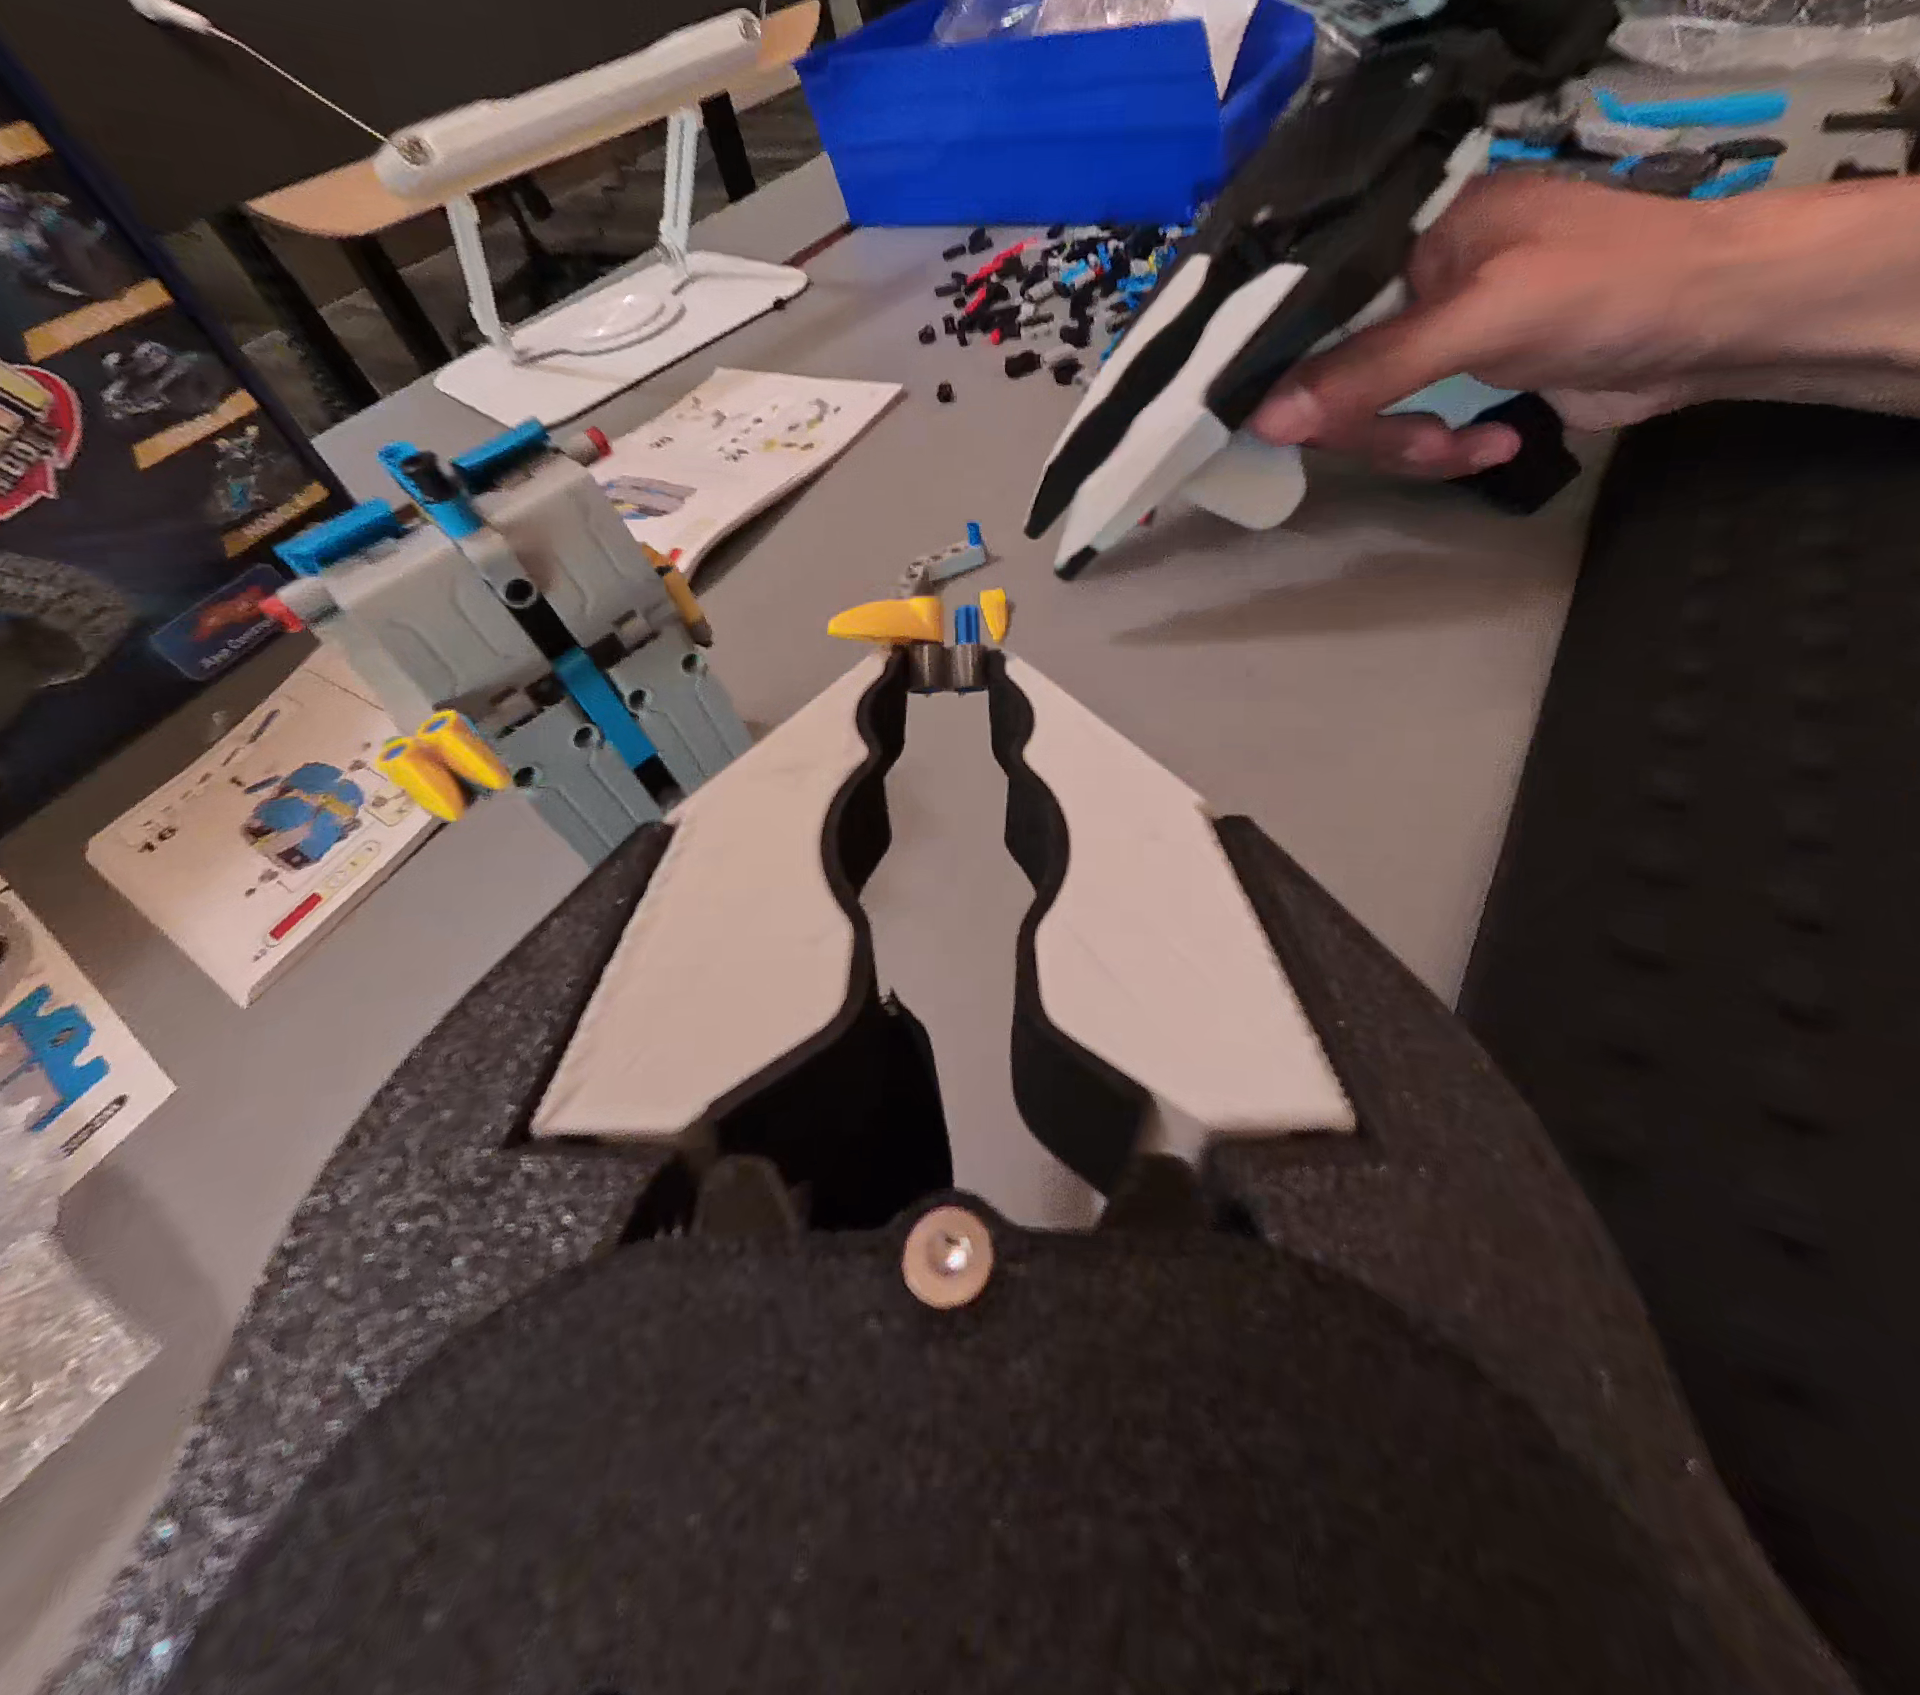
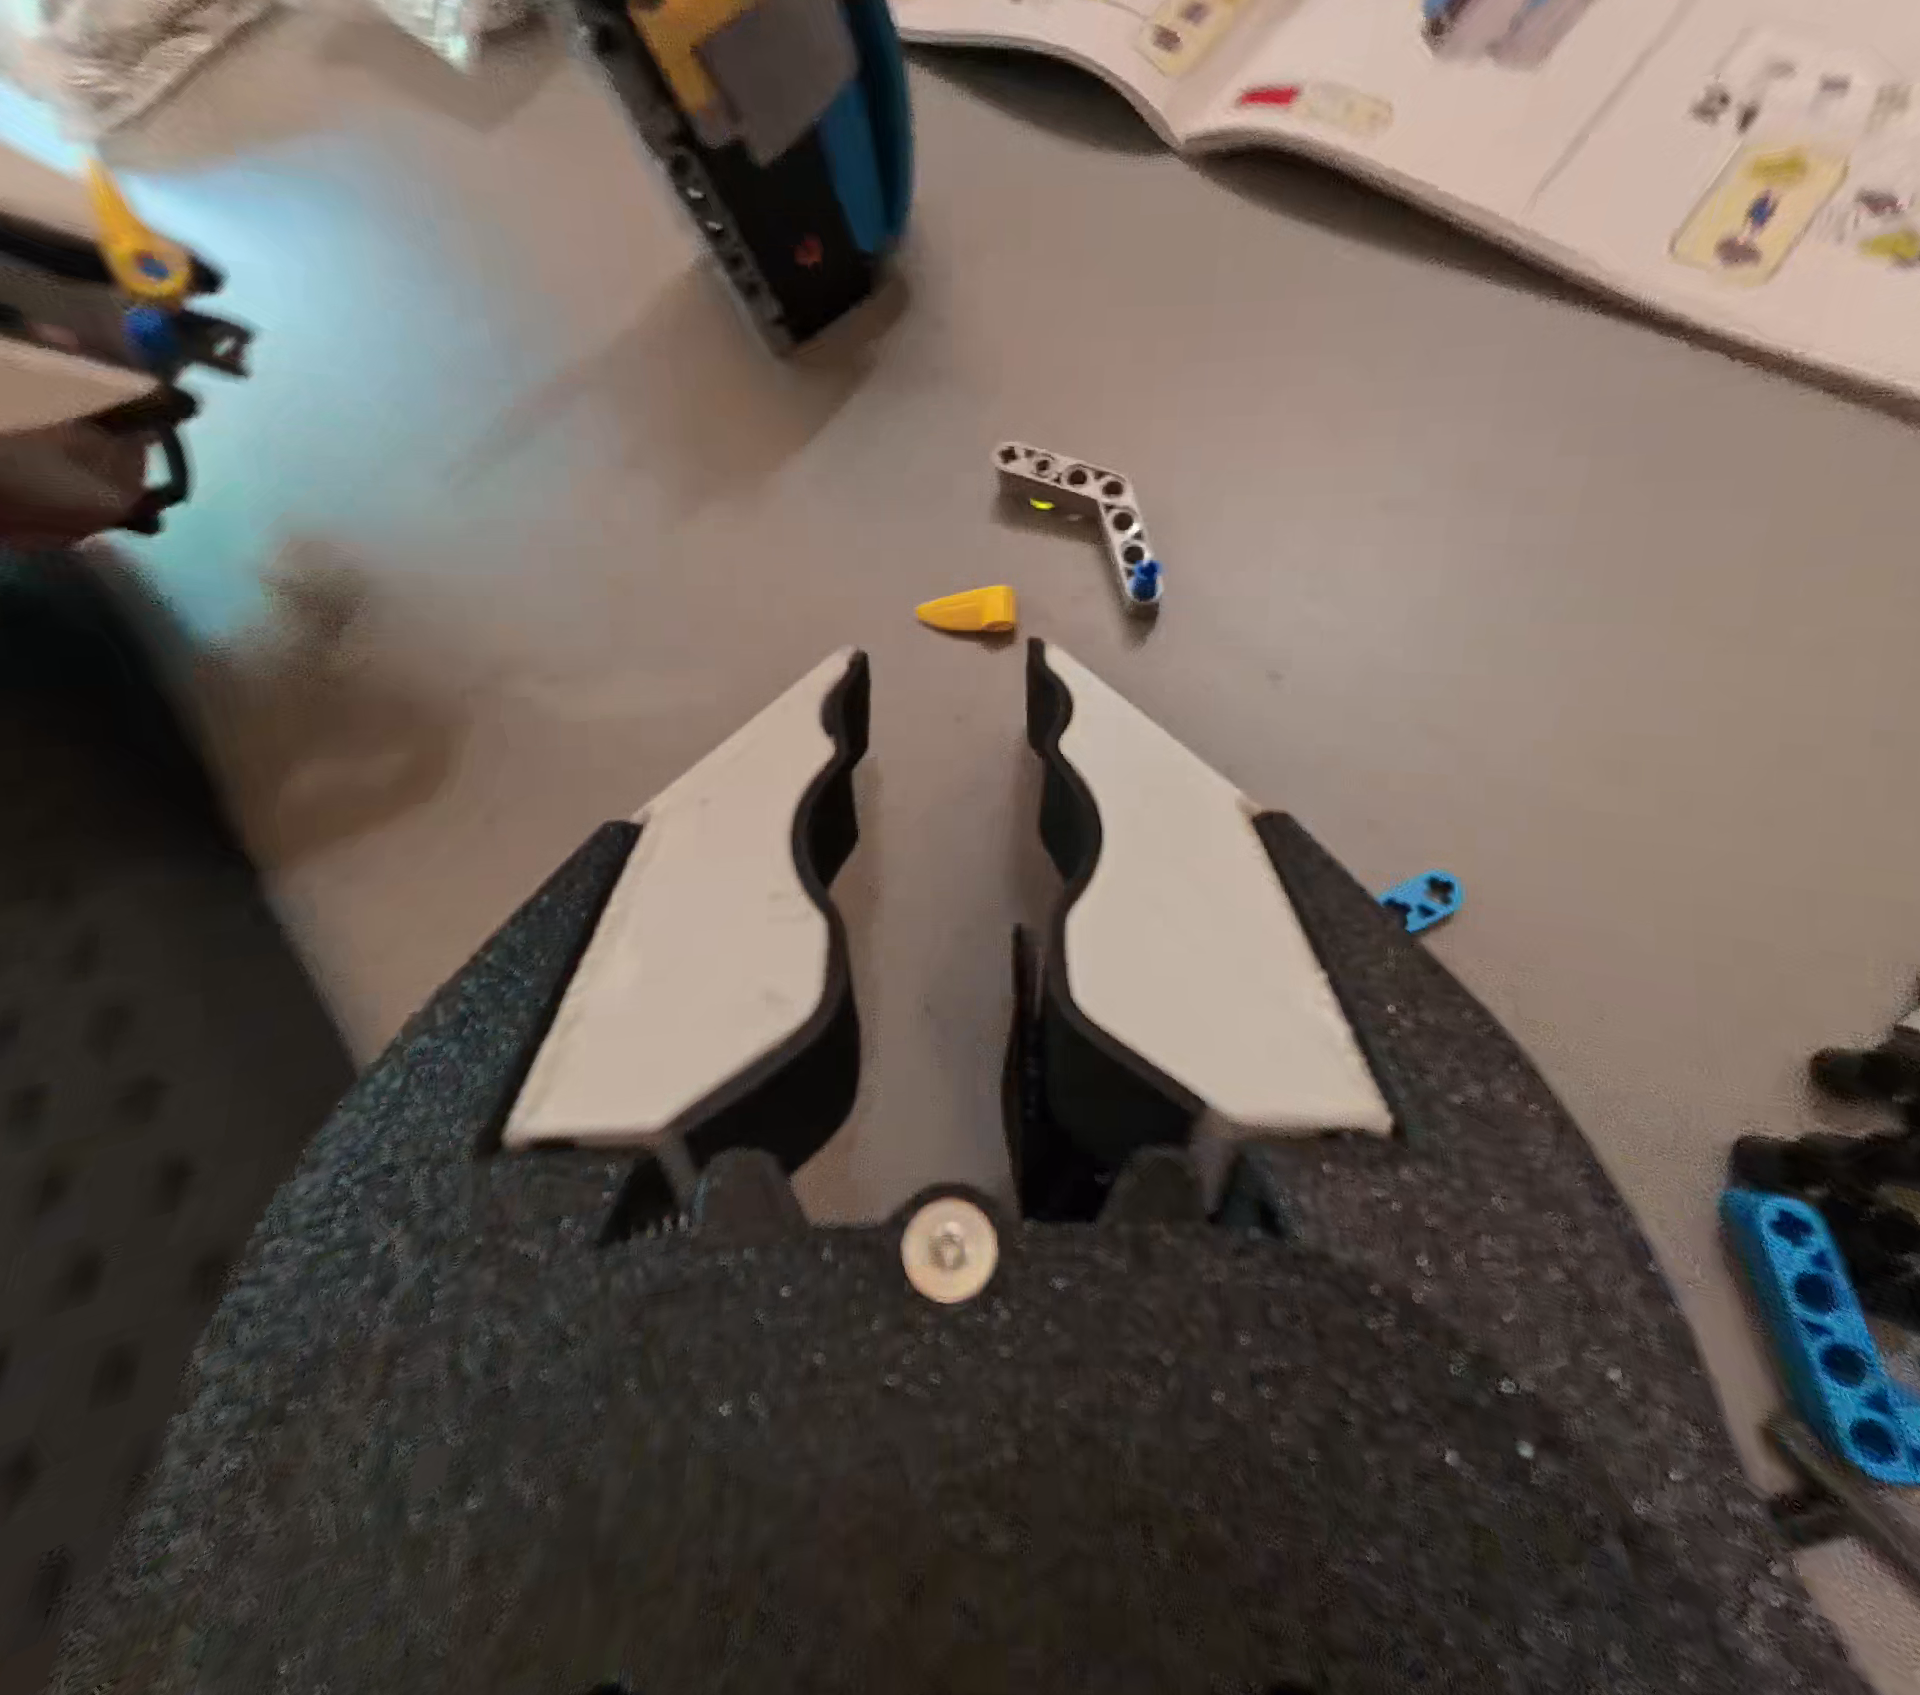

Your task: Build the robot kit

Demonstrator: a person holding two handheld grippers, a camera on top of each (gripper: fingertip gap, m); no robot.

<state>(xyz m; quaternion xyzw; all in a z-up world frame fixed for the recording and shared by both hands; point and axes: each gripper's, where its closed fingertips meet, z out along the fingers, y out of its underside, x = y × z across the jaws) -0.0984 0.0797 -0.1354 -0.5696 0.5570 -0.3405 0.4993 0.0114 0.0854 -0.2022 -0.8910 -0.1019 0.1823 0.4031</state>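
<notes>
The left gripper (image 1: pixel 943 658) pinches a small grey connector bearing yellow claw pieces and a blue pin (image 1: pixel 940 637), claws spreading sideways above the grey table (image 1: pixel 1299 710). The right gripper (image 2: pixel 948 658) gapes empty; just beyond lies a yellow claw-shaped piece (image 2: pixel 968 609), tip pointing left, near a grey angled beam (image 2: pixel 1086 507).
</notes>
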